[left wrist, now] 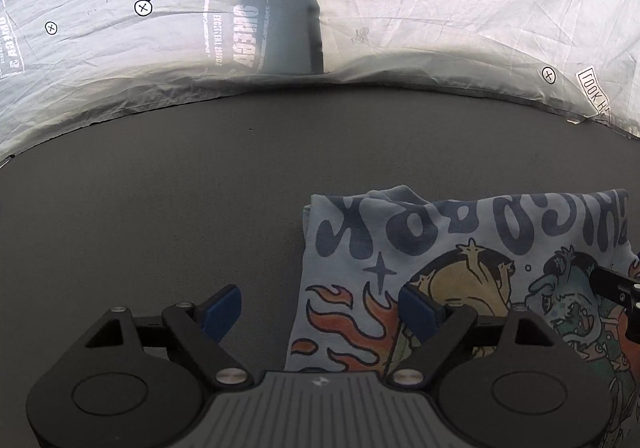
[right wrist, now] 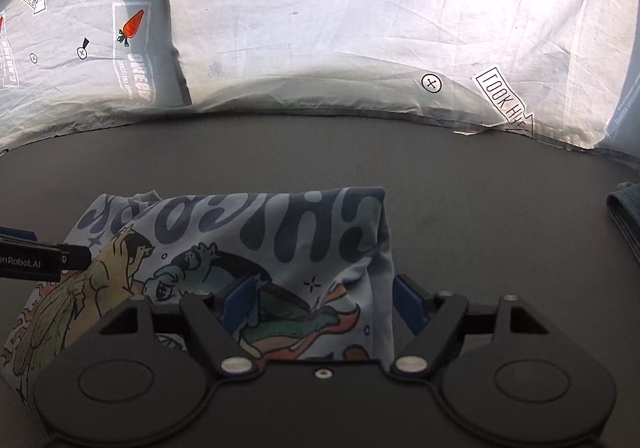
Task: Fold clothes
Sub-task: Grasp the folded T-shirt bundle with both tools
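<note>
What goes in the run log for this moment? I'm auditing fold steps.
shirt: folded, flat on table | left tool: open, over shirt's left edge | right tool: open, over right edge

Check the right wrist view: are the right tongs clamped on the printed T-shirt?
No, the right tongs stand open, their blue pads apart on either side of the folded printed T-shirt.

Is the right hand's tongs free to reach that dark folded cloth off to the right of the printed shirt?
Probably yes. The right tongs are open over the printed shirt, and only bare dark surface lies between them and the dark folded cloth.
</note>
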Demonstrator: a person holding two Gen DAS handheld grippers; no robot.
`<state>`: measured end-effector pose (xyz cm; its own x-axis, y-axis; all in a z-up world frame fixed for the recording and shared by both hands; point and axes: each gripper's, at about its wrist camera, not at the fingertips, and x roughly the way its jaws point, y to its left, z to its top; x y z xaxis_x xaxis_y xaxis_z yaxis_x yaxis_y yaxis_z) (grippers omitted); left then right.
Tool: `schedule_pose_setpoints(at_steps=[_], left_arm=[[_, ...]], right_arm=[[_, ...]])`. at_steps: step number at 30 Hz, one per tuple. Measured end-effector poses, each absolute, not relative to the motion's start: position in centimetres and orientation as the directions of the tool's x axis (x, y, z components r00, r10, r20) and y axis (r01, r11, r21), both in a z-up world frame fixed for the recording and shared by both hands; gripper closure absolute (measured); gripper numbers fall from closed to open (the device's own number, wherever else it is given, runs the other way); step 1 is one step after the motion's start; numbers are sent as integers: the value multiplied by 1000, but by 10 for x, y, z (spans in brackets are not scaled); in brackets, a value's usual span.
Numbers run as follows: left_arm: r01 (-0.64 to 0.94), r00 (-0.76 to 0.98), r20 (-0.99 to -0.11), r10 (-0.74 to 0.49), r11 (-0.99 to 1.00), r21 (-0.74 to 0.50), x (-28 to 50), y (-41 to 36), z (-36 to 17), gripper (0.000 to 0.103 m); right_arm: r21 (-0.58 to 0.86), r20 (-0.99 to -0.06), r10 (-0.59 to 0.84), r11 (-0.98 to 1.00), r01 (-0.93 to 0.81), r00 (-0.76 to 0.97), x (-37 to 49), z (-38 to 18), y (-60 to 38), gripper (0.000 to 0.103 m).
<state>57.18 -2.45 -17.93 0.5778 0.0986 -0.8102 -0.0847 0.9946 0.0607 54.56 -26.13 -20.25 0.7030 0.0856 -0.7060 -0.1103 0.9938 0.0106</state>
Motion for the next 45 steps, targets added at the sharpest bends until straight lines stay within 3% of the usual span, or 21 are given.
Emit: schedule_pose_setpoints(at_steps=[5, 12, 19, 23, 26, 32, 35, 37, 41, 44, 45], left_arm=[[-70, 568, -819, 87, 996, 57, 580, -15, -189, 10], [-32, 565, -822, 70, 998, 63, 598, -13, -198, 5], [-20, 561, -828, 2, 1000, -11, 614, -4, -207, 1], [-29, 549, -832, -80, 993, -114, 621, 7, -212, 0], [-17, 558, -826, -83, 994, -111, 622, 6, -213, 0], [2, 574, -809, -126, 988, -153, 623, 0, -213, 2], [8, 591, -796, -133, 987, -159, 621, -5, -212, 9], [18, 600, -786, -152, 984, -177, 620, -9, -209, 24], [18, 609, -778, -156, 983, -183, 615, -14, -205, 38], [2, 612, -773, -168, 977, -211, 609, -14, -200, 65], [-9, 618, -769, -164, 976, -216, 605, -13, -197, 80]], right_arm=[[28, -712, 93, 994, -104, 696, 554, -218, -263, 17], [162, -713, 180, 983, -91, 678, 576, -227, -280, 16], [198, -706, 229, 972, -123, 670, 601, -230, -276, 16], [234, -708, 242, 967, -103, 663, 605, -236, -277, 16], [256, -696, 247, 963, -89, 675, 601, -238, -278, 16], [280, -700, 252, 958, -67, 668, 599, -237, -276, 25], [296, -702, 261, 953, -61, 663, 598, -236, -278, 37], [321, -703, 277, 945, -56, 655, 597, -236, -280, 46], [356, -708, 301, 934, -47, 639, 594, -235, -280, 68], [340, -698, 293, 939, -58, 653, 586, -226, -276, 81], [331, -693, 288, 941, -64, 661, 582, -223, -274, 82]])
